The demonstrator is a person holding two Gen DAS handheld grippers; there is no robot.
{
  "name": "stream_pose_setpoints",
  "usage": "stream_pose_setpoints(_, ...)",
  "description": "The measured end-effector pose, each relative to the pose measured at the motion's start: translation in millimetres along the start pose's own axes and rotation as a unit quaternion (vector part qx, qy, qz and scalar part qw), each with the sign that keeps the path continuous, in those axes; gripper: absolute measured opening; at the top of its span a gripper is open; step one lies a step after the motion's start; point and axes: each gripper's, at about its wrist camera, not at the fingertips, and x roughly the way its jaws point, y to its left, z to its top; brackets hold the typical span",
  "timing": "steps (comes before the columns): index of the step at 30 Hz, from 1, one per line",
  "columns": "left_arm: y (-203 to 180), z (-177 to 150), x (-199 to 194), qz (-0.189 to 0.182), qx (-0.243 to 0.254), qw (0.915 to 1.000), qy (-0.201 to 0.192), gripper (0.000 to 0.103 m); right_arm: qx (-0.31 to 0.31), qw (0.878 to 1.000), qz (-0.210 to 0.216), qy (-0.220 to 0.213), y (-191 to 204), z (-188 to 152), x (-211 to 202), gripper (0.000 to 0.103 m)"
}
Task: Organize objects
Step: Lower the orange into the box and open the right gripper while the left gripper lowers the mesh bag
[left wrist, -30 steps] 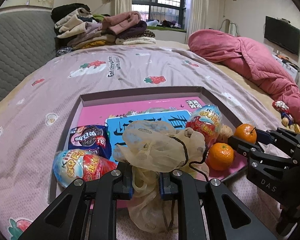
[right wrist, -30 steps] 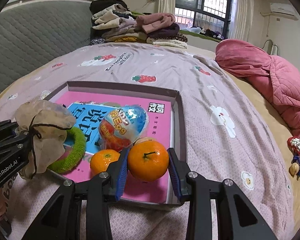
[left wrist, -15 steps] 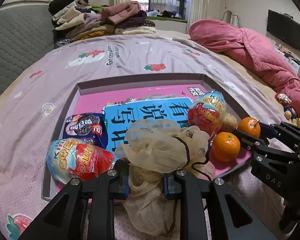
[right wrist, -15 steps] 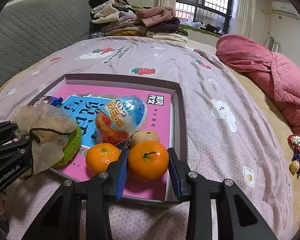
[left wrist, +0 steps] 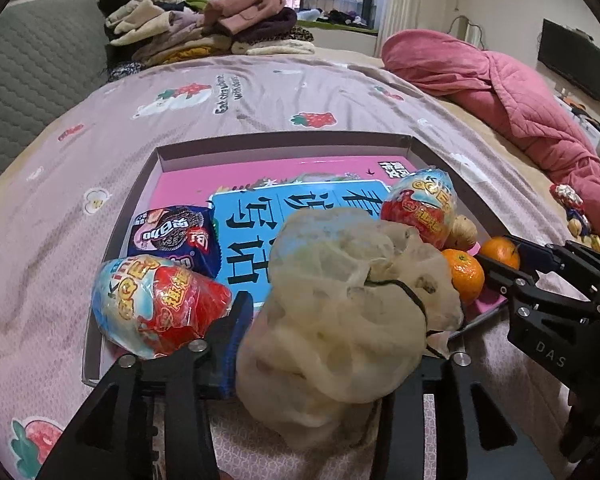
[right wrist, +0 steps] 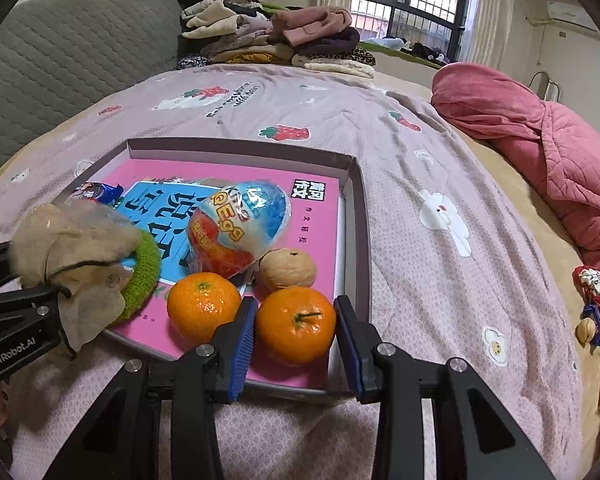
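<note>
Spreading since before, left fingers (left wrist: 236, 320) free the pouch (left wrist: 348, 312); right fingers (right wrist: 346, 328) clasp orange (right wrist: 295, 325).

Two oranges (right wrist: 295, 325) (right wrist: 203, 304) — two eggs (left wrist: 158, 304) (left wrist: 420, 209)

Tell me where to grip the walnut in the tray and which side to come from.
Grip the walnut across its rounded middle, coming from above. The egg-shaped snack leans on its left and an orange crowds its near side, so a sideways approach looks blocked.

Orange tangerine (right wrist: 295, 325), pink-and-blue book (right wrist: 318, 216), strawberry-print mauve bedspread (right wrist: 284, 112), green ring (right wrist: 146, 276)
</note>
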Motion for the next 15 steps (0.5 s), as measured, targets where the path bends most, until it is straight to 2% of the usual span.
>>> stream_pose_setpoints(5,4.1,0.8,0.6,-0.007,-0.017,0.9998,0.003,0.049,0.014,1.000,-0.004,-0.013,-6.2,2.4,-6.1,0.041)
stream_pose_setpoints(15,13.5,15.1,-1.3,-0.013,-0.058,0.9979,-0.025,0.049,0.024,0.999,-0.003,-0.024,-7.4,5.5,-10.8,0.042)
